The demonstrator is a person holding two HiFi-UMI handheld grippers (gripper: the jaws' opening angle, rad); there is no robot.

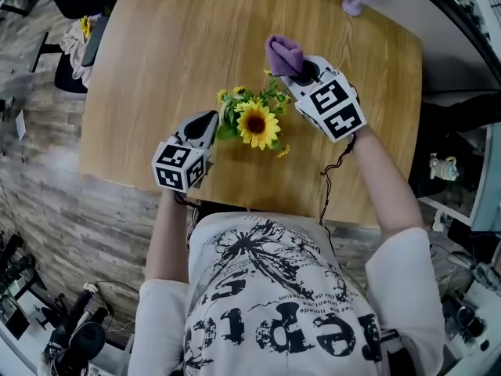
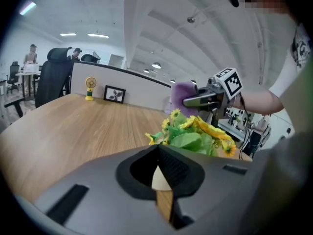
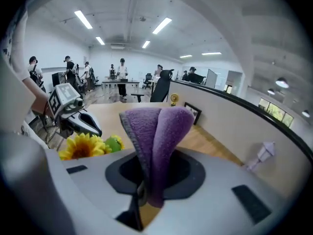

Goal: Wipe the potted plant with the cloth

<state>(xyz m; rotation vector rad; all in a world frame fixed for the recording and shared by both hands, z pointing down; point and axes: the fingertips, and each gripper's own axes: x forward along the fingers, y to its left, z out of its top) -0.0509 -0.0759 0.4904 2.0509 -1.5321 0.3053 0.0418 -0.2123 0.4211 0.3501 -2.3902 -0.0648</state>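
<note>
Right gripper [image 1: 303,72] is clamped on the cloth [image 1: 282,52] at the plant's [image 1: 256,123] one o'clock for wiping, while left gripper [image 1: 209,121] is held closed, empty, at nine.

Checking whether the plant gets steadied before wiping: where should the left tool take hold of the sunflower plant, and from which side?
Probably low down, at the pot beneath the sunflower plant, coming in from its left, where the shut left tool sits. The flowers spread wide and hide the pot from above, and the right tool holds the cloth on the other side.
</note>
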